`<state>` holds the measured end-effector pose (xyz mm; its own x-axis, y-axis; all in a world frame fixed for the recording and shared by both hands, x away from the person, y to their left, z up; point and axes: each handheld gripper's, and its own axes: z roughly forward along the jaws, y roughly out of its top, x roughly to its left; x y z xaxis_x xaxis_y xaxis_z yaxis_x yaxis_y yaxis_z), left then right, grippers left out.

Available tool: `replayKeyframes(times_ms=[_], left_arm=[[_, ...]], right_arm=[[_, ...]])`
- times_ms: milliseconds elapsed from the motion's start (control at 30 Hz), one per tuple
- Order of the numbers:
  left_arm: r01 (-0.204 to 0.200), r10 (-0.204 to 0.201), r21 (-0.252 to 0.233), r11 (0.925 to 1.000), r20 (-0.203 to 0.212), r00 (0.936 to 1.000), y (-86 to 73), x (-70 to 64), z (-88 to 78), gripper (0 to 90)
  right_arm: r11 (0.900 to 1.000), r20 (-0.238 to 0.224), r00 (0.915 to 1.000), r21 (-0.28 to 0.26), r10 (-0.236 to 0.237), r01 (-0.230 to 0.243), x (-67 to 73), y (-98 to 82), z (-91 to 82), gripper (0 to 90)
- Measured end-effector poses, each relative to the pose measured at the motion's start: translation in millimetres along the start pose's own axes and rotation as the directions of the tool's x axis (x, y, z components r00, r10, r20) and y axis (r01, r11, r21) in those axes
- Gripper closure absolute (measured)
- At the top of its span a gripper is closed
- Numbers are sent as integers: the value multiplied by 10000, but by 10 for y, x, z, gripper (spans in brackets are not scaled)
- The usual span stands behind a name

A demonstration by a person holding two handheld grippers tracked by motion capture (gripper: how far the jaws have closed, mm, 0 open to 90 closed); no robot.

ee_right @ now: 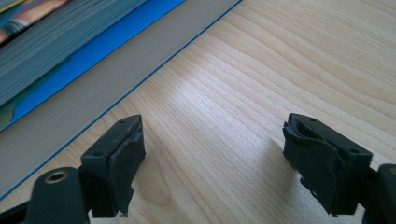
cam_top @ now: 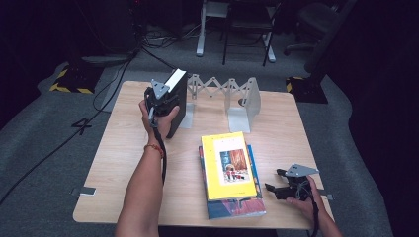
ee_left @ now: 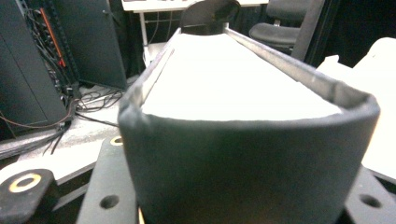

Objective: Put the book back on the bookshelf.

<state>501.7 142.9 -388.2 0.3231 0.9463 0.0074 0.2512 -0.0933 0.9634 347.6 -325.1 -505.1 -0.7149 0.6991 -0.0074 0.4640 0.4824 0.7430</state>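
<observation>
A thick black book (cam_top: 177,101) with white page edges stands upright at the back left of the wooden table (cam_top: 118,163), beside a metal accordion book rack (cam_top: 232,94). My left gripper (cam_top: 160,101) is shut on it. In the left gripper view the book's black spine (ee_left: 243,158) sits between the jaws. A yellow book (cam_top: 230,165) lies flat on top of a blue-edged one (cam_top: 236,207) near the front. Just right of that stack, my right gripper (cam_top: 274,179) rests low over the table, open. In the right gripper view the gripper (ee_right: 215,158) holds nothing, with the book stack (ee_right: 70,56) at upper left.
The rack's upright end plate (cam_top: 244,106) stands behind the stack. Beyond the table are chair and desk legs (cam_top: 247,34), floor cables (cam_top: 118,69) and a black-and-yellow taped base (cam_top: 71,81). Bare wood lies at the table's left front and right side.
</observation>
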Motion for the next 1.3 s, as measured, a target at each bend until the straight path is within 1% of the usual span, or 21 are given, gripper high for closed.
replayKeyframes(times_ms=[100, 233, 300, 367, 467, 567, 700, 867, 900, 1033, 1067, 1133, 1300], left_arm=[[19, -19, 52, 10000, 10, 10000, -14, -7, -22, 507], [-118, 118, 87, 9999, -35, 9999, -33, -4, -46, 498], [-237, 237, 121, 9996, -25, 9997, -33, -6, -54, 480], [-156, 155, 87, 9998, 40, 9999, -36, -5, -63, 460], [-143, 143, 69, 9999, 124, 9998, -48, -6, -77, 451], [-240, 240, 15, 9997, 223, 9995, -67, -4, -103, 407], [-441, 439, 80, 9990, 225, 9988, -64, -19, -115, 405], [-481, 477, 114, 9988, 316, 9984, -70, -22, -126, 383], [-430, 425, 143, 9990, 345, 9985, -75, -29, -131, 378], [-417, 404, 214, 9989, 583, 9975, -97, -31, -149, 352], [-418, 399, 297, 9987, 602, 9974, -98, -29, -152, 349], [-466, 447, 308, 9984, 595, 9972, -108, -27, -166, 345], [-366, 338, 355, 9987, 763, 9965, -152, 29, -214, 329]], right_arm=[[10000, 4, 10000, 1, 0, 0, 0, 0, 0, 207], [10000, 2, 10000, 2, 6, -6, 0, 0, 0, 207], [10000, 4, 10000, 5, 12, -12, -1, 1, 0, 207], [10000, 5, 10000, -1, -1, 1, -2, 0, 1, 207], [10000, 7, 10000, 0, 3, -3, -1, 0, 1, 206], [10000, 5, 10000, 0, 3, -3, -2, 1, 1, 206], [10000, -3, 10000, 7, 10, -10, -1, 1, 1, 205], [10000, -2, 10000, 7, 10, -10, -1, 1, 1, 205], [10000, -3, 10000, 7, 12, -12, -1, 1, 1, 205], [10000, -9, 10000, 7, 10, -10, -2, 2, 2, 204], [10000, -9, 10000, 9, 10, -10, -2, 2, 2, 204], [10000, -10, 10000, 9, 2, -2, -3, 2, 3, 204], [10000, -9, 10000, 9, 4, -4, -3, 2, 3, 204]])
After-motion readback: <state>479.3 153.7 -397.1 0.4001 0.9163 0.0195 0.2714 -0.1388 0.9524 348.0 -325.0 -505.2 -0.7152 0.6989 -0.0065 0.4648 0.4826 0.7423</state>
